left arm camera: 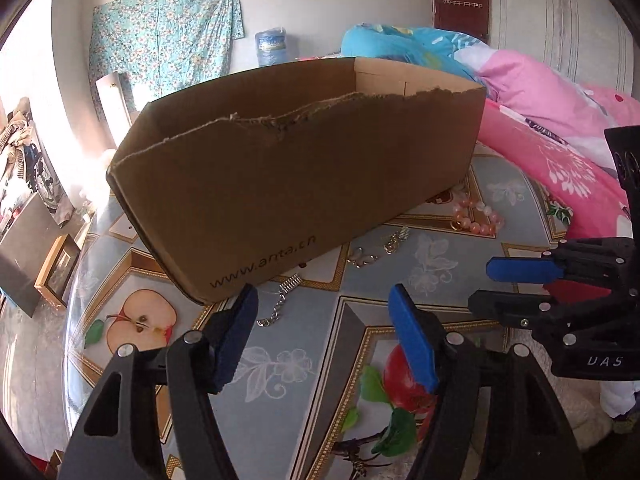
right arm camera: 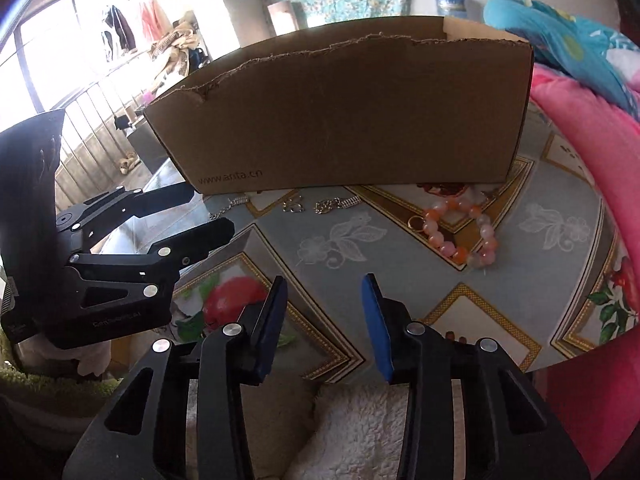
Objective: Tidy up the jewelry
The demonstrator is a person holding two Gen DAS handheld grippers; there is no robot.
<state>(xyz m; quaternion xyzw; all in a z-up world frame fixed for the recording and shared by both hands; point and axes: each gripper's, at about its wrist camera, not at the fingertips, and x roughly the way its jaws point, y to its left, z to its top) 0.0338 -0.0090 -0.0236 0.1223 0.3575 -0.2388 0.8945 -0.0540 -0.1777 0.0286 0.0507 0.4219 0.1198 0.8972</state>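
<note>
- Left gripper (left arm camera: 324, 320) hangs over the patterned tabletop (left arm camera: 440, 248) with its jaws wide, nothing between them.
- Right gripper (right arm camera: 325, 312) sits narrower but still parted, empty too.
- Jewelry's all on the table in front of the cardboard box (right arm camera: 340, 120): pink-orange bead bracelet (right arm camera: 460, 232) toward the right, silver chain (left arm camera: 276, 308) and small silver pieces (right arm camera: 332, 204) right along the box's base.

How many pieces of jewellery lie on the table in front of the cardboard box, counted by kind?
Bead bracelet: 1
Gold ring: 1
Silver metal pieces: 3
Total: 5
</note>
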